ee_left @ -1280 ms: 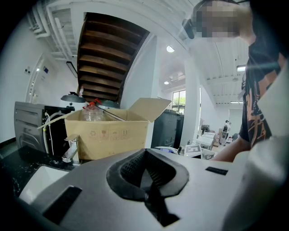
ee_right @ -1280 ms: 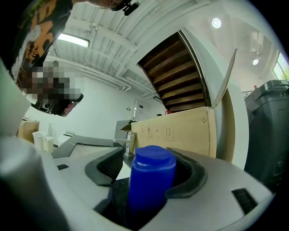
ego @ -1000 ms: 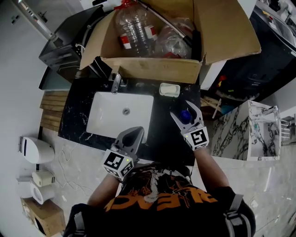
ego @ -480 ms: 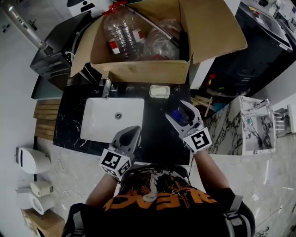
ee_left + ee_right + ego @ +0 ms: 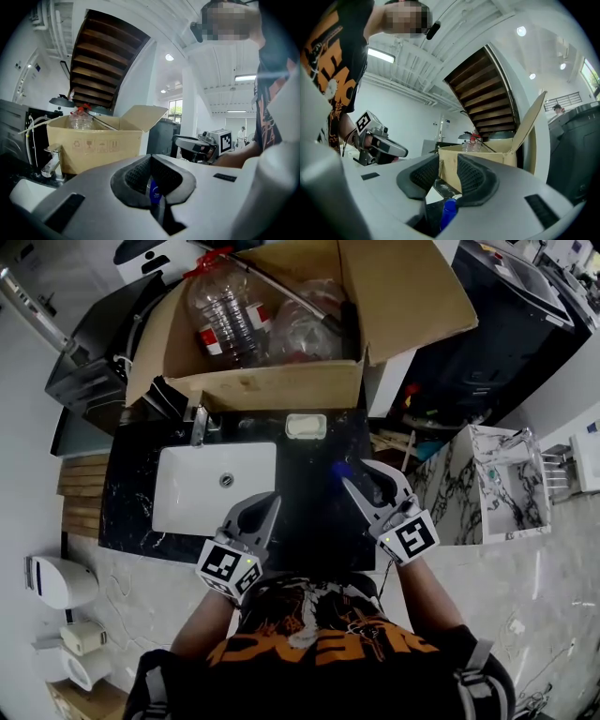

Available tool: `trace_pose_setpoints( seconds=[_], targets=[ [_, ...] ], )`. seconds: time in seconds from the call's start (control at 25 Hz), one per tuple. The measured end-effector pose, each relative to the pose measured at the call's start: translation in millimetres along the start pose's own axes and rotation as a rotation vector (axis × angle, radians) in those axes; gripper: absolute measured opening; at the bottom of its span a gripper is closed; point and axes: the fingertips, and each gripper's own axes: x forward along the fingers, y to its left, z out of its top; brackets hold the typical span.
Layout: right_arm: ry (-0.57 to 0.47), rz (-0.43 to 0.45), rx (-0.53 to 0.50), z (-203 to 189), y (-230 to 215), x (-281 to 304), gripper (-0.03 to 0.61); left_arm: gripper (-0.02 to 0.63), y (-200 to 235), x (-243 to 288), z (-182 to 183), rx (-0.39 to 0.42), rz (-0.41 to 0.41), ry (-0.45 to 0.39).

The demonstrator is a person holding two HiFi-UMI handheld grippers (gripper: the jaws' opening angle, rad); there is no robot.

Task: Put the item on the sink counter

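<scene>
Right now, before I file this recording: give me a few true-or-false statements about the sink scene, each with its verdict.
1. In the head view, the blue item stands on the black counter, to the right of the white basin. True.
2. The right hand-held gripper is clamped on the blue item. False: its jaws have just been closing but stand apart. The item shows below the pads, and neither pad presses it.
3. The soap dish sits in the basin. False: it is on the counter behind it, by the cardboard box.
4. A clear plastic bottle lies in the cardboard box. True.
5. The left hand-held gripper holds a bottle. False: its jaws are together on nothing.
</scene>
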Motion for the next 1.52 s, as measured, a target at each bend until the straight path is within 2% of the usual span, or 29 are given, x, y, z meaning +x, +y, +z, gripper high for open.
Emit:
trace_pose_setpoints(
  seconds=[0.12,0.36,0.6,0.96,1.12,1.28,1.52],
  targets=[
    [-0.007,-0.004,-0.023,8,6,-4,0.065,0.018,-3,1,4,-0.001,-0.007,-0.013],
    [0.015,-0.006,-0.033,15,10,-12,0.028,0.018,-8,4,17,0.017,-0.031,-0.046],
    [0.046,-0.042,-0.080,14,8,-25,0.014,0.018,-11,10,21,0.011,-0.050,-0.060],
    [0.050,-0.105,-0.059,16,-8,-41,0.014,0.018,-14,20,20,0.010,-0.067,-0.062],
    [0.030,-0.137,-0.008,29,-12,-44,0.014,0.018,-15,21,21,0.015,-0.074,-0.061],
    [-0.003,-0.193,0.045,53,-22,-52,0.014,0.018,-21,15,45,0.033,-0.062,-0.091],
    [-0.003,-0.181,-0.004,71,-23,-58,0.014,0.018,-26,5,89,0.083,-0.060,-0.167]
  ],
)
